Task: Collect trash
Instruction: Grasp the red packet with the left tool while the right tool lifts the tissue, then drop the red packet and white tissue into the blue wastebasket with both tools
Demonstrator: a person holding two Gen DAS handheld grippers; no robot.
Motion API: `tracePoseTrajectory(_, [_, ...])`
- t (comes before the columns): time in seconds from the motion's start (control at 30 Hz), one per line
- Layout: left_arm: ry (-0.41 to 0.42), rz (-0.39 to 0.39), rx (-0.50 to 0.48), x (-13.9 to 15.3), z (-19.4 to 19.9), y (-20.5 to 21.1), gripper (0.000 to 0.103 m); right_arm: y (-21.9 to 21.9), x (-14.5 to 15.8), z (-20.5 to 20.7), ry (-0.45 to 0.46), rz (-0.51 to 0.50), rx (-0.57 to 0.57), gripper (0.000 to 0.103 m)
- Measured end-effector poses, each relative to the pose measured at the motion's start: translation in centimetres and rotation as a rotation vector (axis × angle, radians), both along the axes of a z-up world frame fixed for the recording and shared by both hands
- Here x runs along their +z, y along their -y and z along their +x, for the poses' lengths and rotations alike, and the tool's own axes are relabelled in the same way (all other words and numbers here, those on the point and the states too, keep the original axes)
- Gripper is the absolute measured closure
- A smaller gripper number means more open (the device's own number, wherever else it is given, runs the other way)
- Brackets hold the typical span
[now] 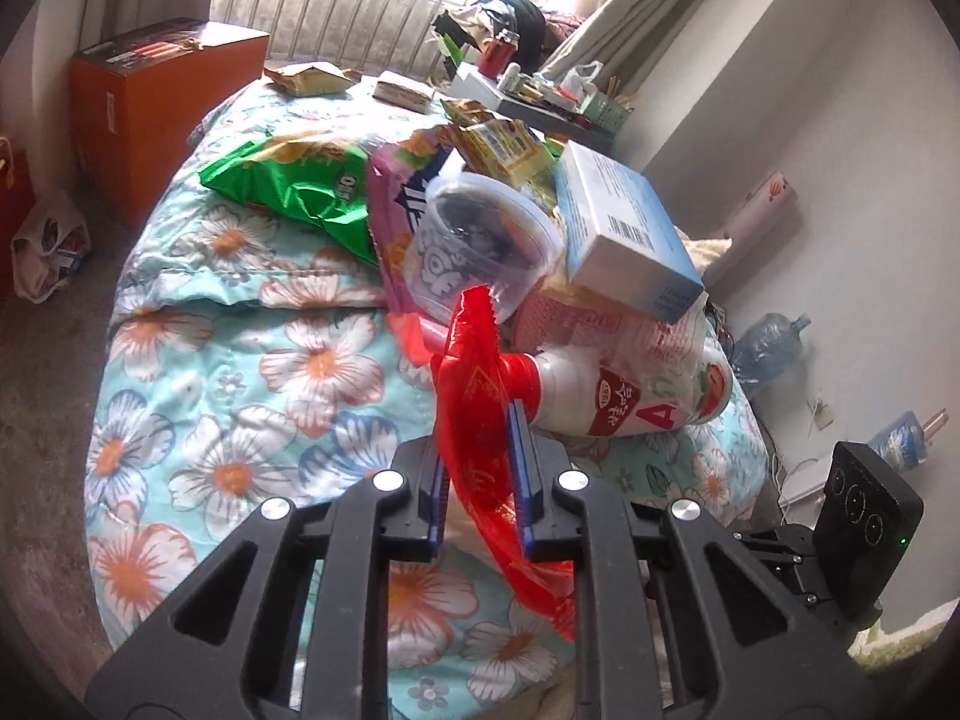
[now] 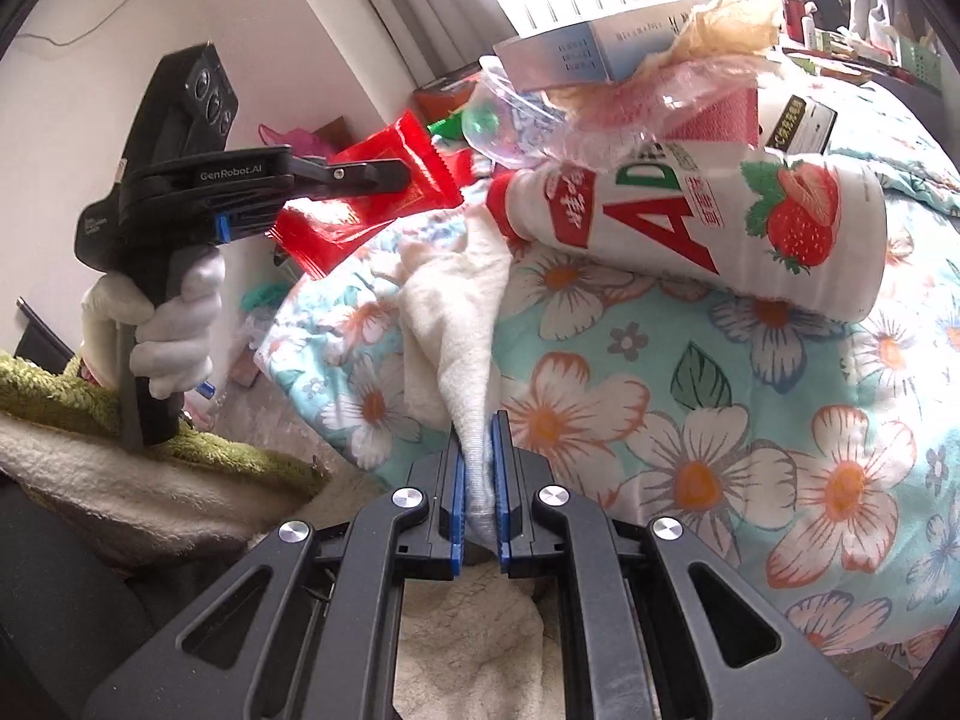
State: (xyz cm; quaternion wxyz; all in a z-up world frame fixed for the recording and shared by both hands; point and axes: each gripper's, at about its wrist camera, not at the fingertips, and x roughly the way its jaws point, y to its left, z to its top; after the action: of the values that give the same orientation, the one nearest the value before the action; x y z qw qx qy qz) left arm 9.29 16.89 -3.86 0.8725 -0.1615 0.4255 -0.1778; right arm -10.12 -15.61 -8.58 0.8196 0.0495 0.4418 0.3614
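left hand-held gripper [image 1: 480, 468] grips a red wrapper [image 1: 474, 372], right hand-held gripper [image 2: 480, 480] pinches the towel [image 2: 456, 324]; next, lift the wrapper clear.

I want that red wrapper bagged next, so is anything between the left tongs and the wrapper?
Nothing visible. The left tongs are already closed on the red wrapper, which sits between the blue pads. The strawberry drink bottle lies just beyond it on the floral quilt.

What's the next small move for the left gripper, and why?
Probably lift the red wrapper up and back, clear of the pile. The left gripper is shut on it, and its top end sits against the bottle cap and the plastic cup. The right gripper only pinches the white cloth.
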Motion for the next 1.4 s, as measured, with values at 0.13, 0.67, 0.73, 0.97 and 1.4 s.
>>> tracePoseTrajectory(0.13, [0.045,0.0,0.023,1.8,-1.2,-1.0,0.089,0.0,2.0,-0.4,0.042,0.069,0.034,0.096])
tracePoseTrajectory(0.67, [0.219,-0.043,-0.347,10.7,-1.1,10.6,0.089,13.7,12.9,-4.9,0.345,0.346,-0.26,0.097])
tracePoseTrajectory(0.73, [0.2,-0.031,-0.453,11.7,0.6,15.1,0.089,17.8,13.7,-5.5,0.379,0.342,-0.406,0.097])
tracePoseTrajectory(0.97, [0.056,0.12,-0.799,11.1,7.2,34.8,0.088,31.9,13.9,-5.0,0.386,0.266,-0.851,0.097])
tracePoseTrajectory(1.4, [-0.124,0.446,-0.975,-3.8,13.0,65.4,0.088,53.0,-0.4,6.1,-0.186,0.338,-1.218,0.096])
